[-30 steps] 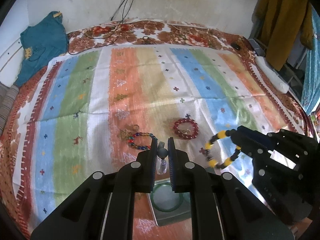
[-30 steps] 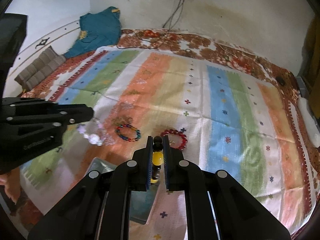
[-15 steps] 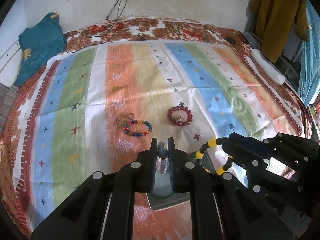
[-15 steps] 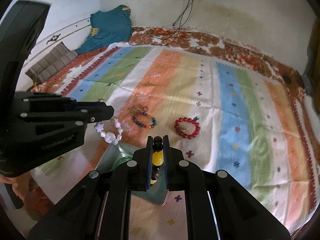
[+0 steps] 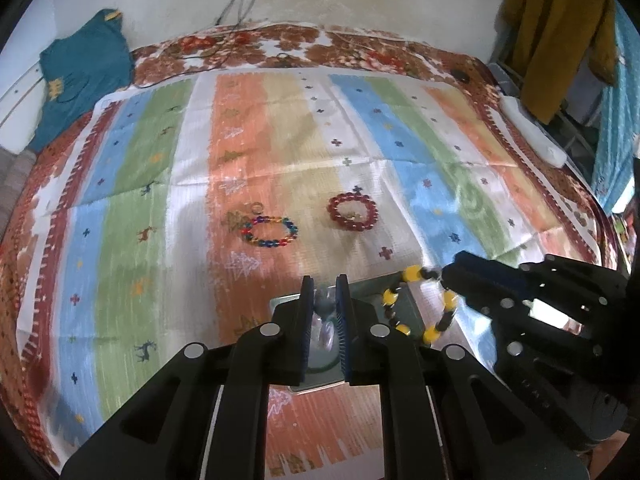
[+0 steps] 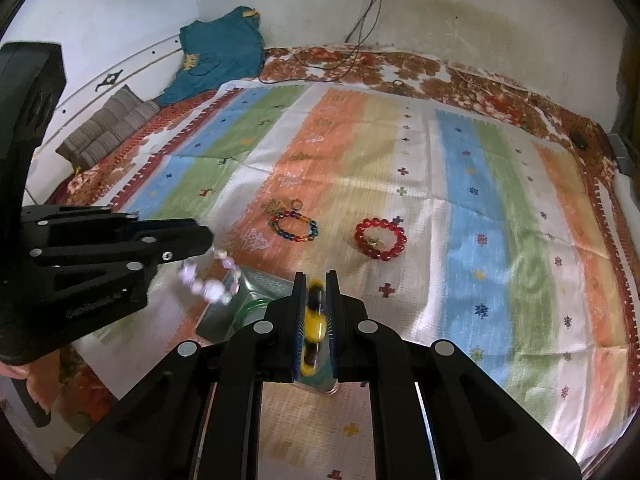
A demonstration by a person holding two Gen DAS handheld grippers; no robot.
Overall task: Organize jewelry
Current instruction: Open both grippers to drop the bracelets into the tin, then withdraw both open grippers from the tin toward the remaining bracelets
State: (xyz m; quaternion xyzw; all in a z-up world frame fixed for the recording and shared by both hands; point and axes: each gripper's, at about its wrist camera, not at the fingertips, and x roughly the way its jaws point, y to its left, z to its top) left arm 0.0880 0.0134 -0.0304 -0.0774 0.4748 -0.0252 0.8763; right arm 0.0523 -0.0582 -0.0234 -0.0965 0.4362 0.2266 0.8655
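Both grippers over the metal tray (image 5: 408, 300), each carrying a bracelet. My right gripper (image 6: 316, 300) is clamped hard on the yellow-and-black bracelet (image 5: 416, 308). Left gripper (image 5: 325, 300) has the pale pink bracelet (image 6: 210, 280); its jaws have just been opening a little, beads between them yet.

Risks: the pink one slips out before it's centred over the tray and lands on the striped cloth (image 5: 280, 140). Two loops dangling this close could snag each other.

Left view shows the yellow loop hanging full-width; the right view only sees it edge-on. Right view shows the pink beads clearly, blurred in the left.

Multicolour bracelet (image 5: 270, 232) and red bracelet (image 5: 353, 213) lie on the cloth, beyond the tray.
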